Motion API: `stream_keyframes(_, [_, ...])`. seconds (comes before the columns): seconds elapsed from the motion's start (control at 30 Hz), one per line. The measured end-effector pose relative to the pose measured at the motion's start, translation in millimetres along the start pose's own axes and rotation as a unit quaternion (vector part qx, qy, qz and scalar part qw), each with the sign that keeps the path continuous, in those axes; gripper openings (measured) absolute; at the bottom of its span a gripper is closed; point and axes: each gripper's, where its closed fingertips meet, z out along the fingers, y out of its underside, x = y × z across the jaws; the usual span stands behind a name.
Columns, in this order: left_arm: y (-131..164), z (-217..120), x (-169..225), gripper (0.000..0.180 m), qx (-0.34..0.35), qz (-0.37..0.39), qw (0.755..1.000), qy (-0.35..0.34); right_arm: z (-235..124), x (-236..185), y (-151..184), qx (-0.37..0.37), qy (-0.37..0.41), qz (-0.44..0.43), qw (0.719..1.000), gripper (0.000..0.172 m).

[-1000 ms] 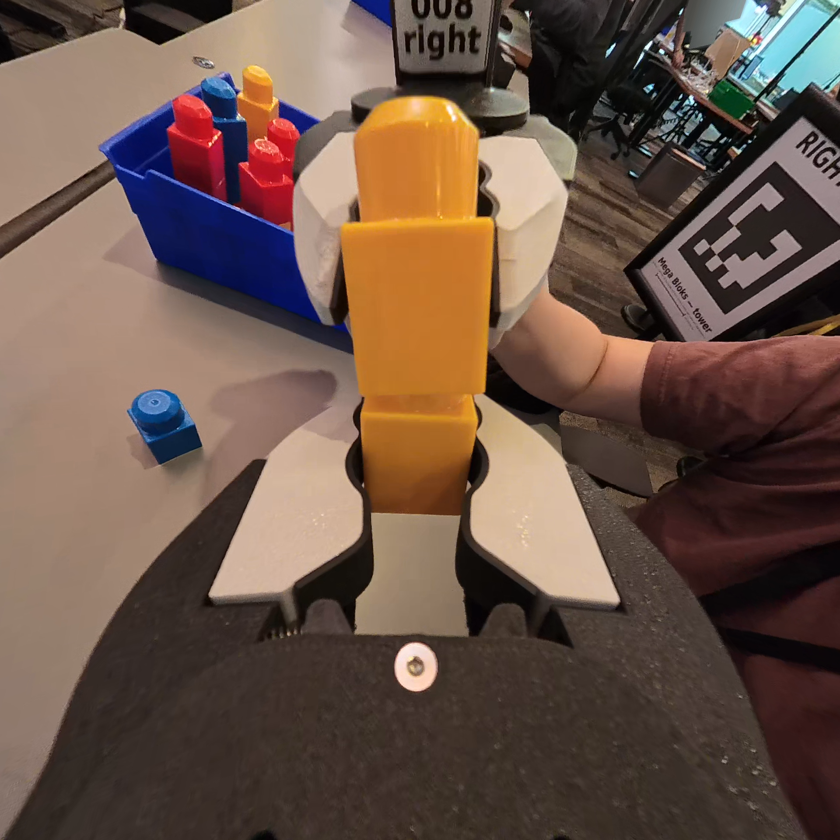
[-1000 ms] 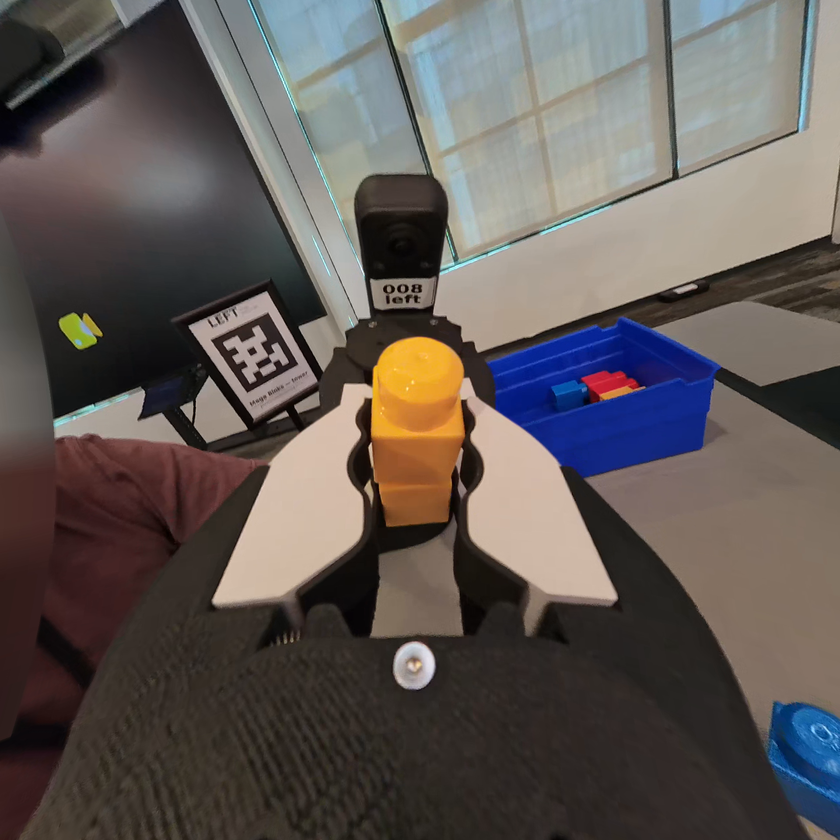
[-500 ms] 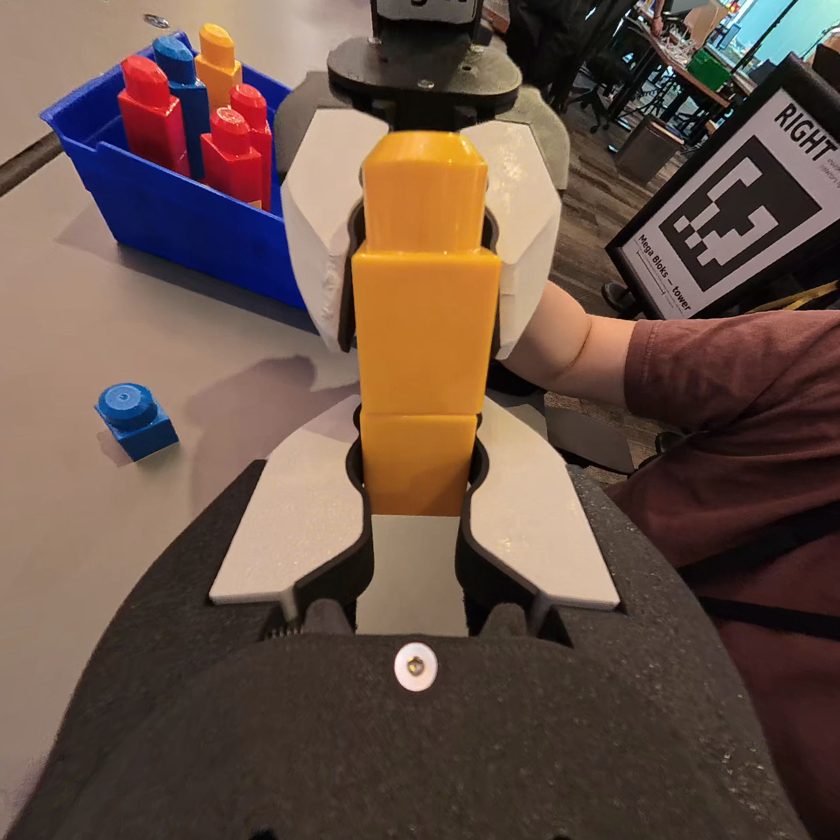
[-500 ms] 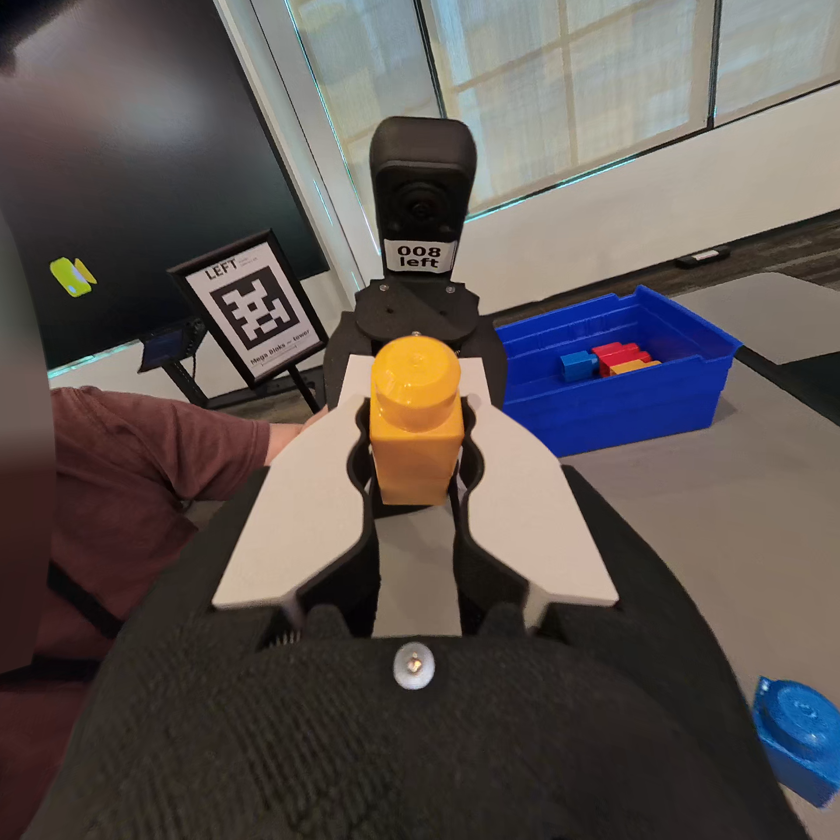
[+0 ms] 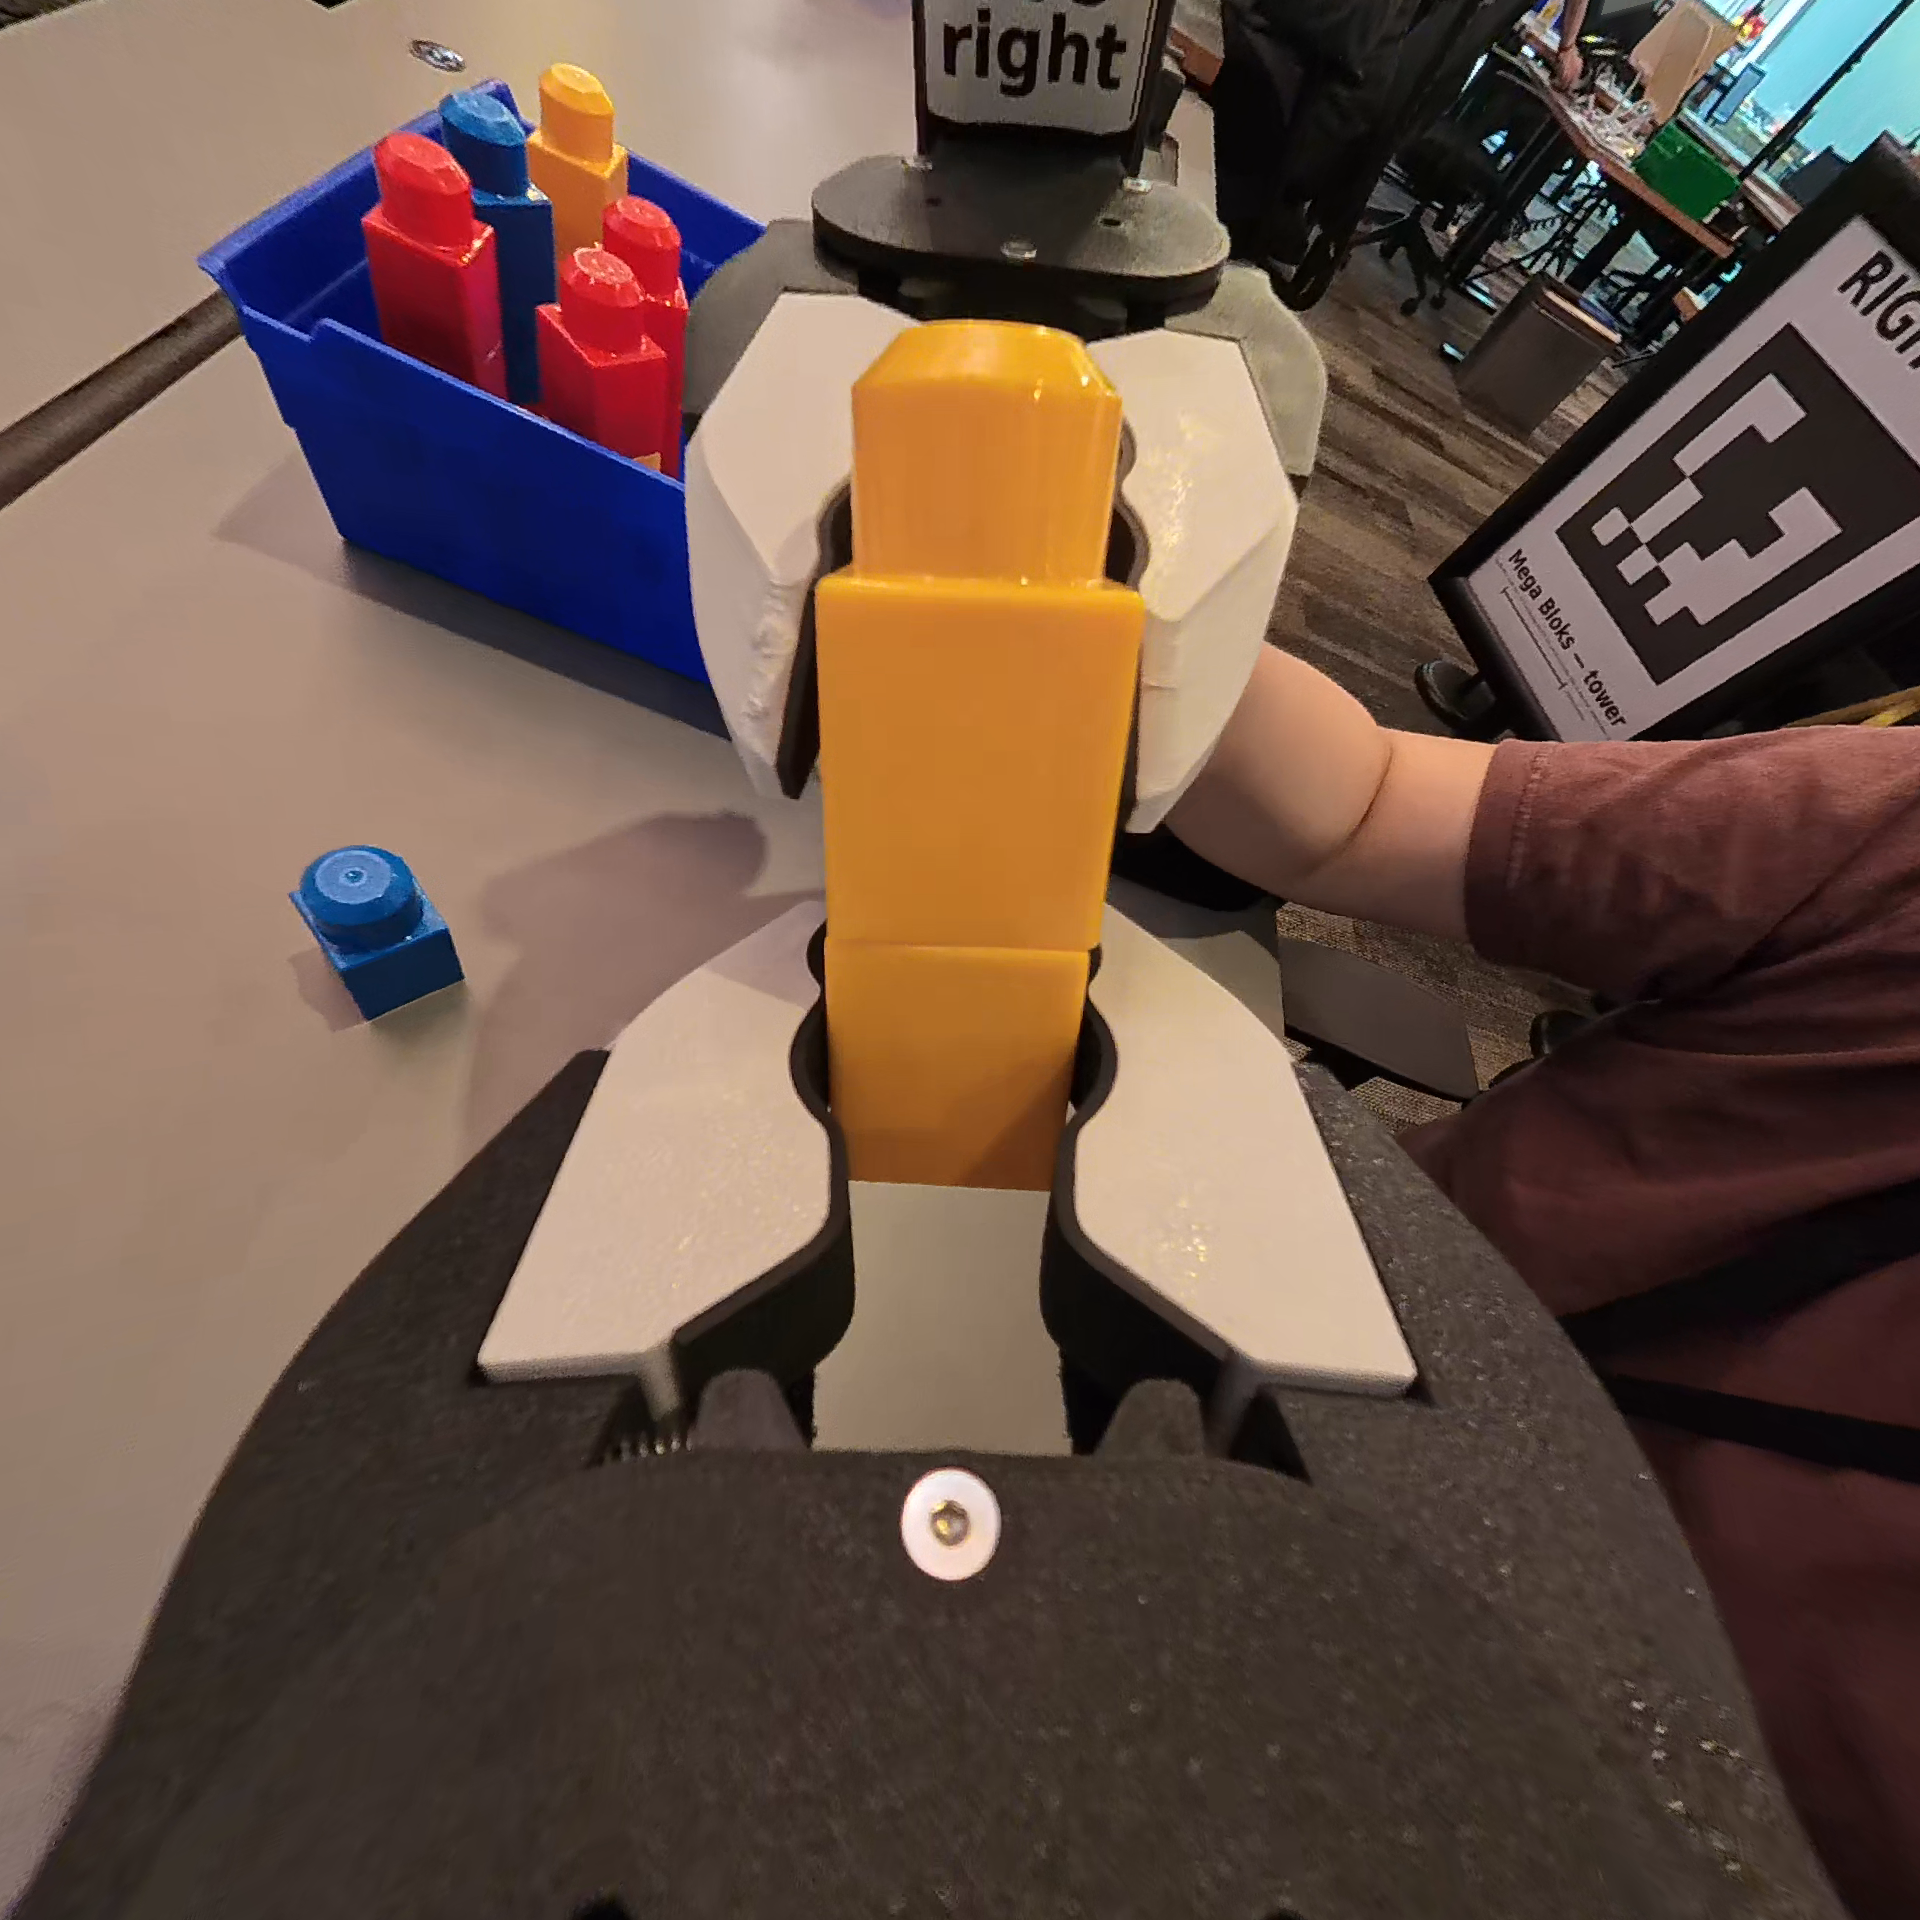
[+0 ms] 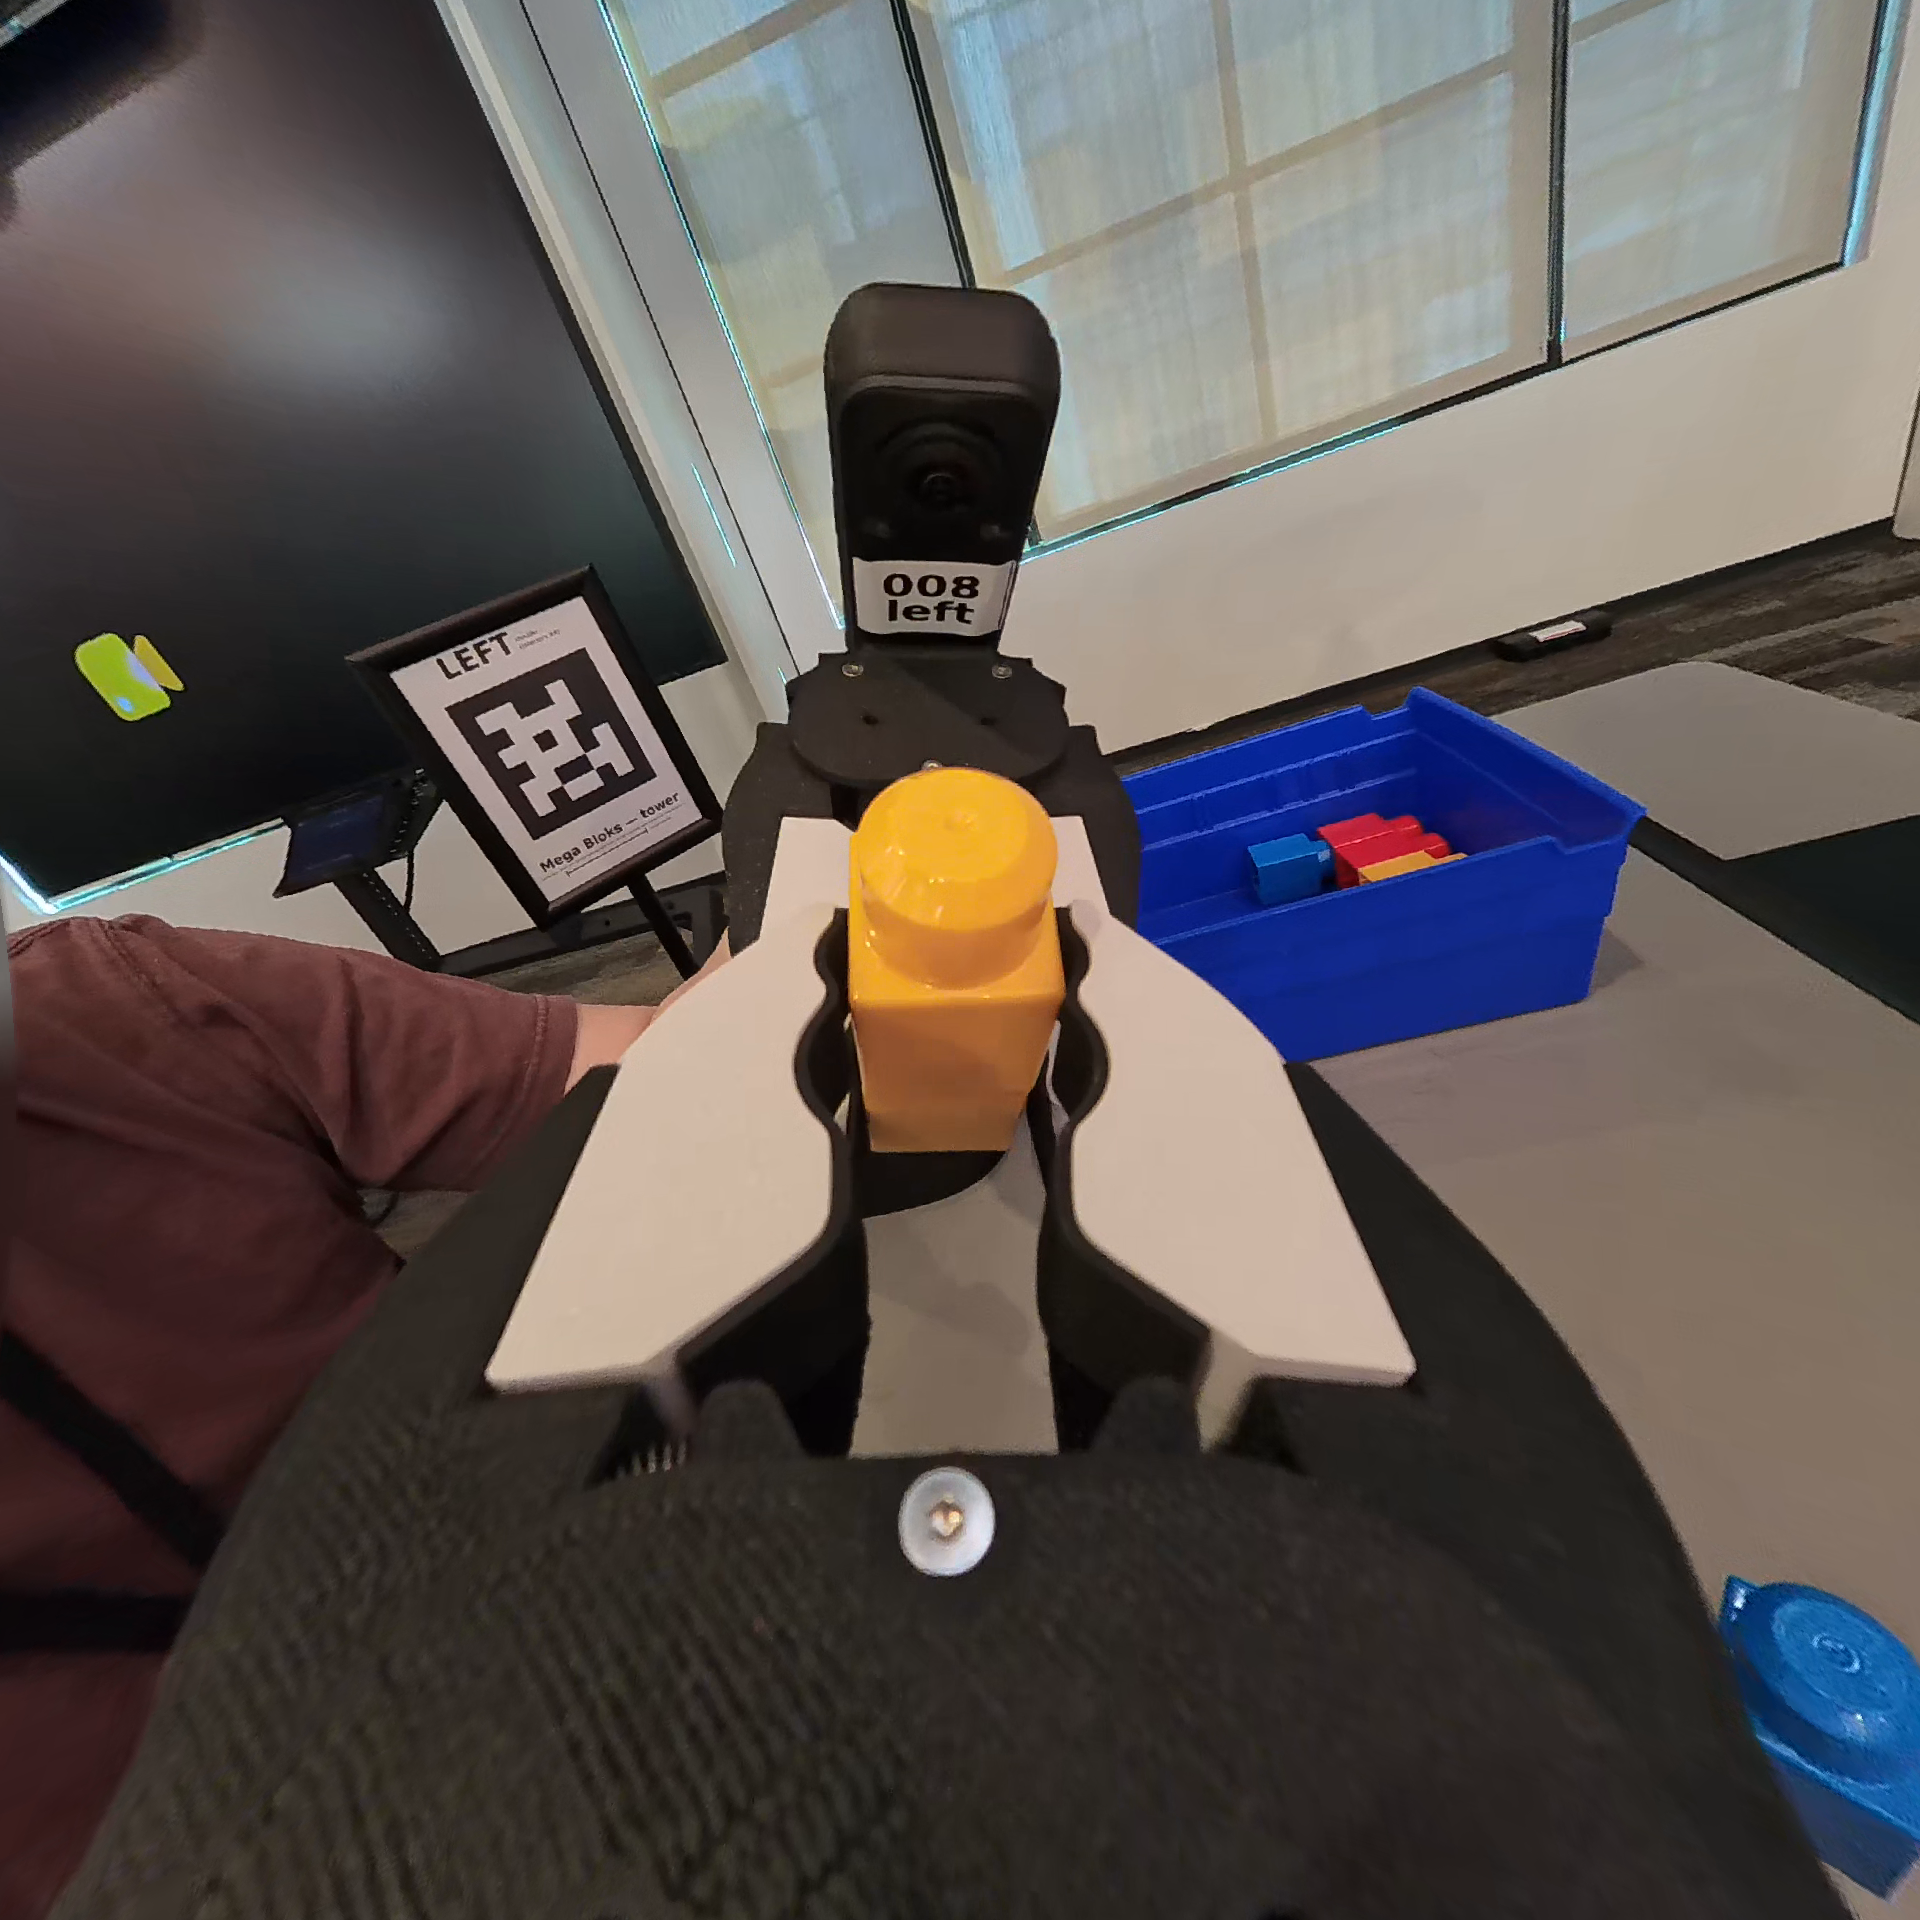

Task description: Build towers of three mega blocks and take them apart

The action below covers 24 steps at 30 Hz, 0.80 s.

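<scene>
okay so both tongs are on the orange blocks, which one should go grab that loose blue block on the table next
Probably the right tongs: the blue block sits close beside them, and they grip only the upper orange block. The left tongs can steady the lower orange block.

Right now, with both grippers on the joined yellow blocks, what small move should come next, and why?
Probably pick up the loose blue block. The left gripper clamps the lower yellow block, the right gripper the upper yellow block, seated flush; only two are stacked.
</scene>
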Motion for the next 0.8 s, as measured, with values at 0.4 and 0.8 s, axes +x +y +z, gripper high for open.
stream_keyframes(0.4, [-30.8,-51.9,-10.8,0.041,0.109,0.013,0.993,-0.038,-43.0,68.2,-26.4,0.105,0.237,-0.043,0.965,0.062])
stream_keyframes(0.8, [-41.1,-115.0,-25.7,0.041,0.179,0.013,0.98,-0.089,-71.5,185.9,150.5,-0.271,0.441,0.013,0.856,0.055])
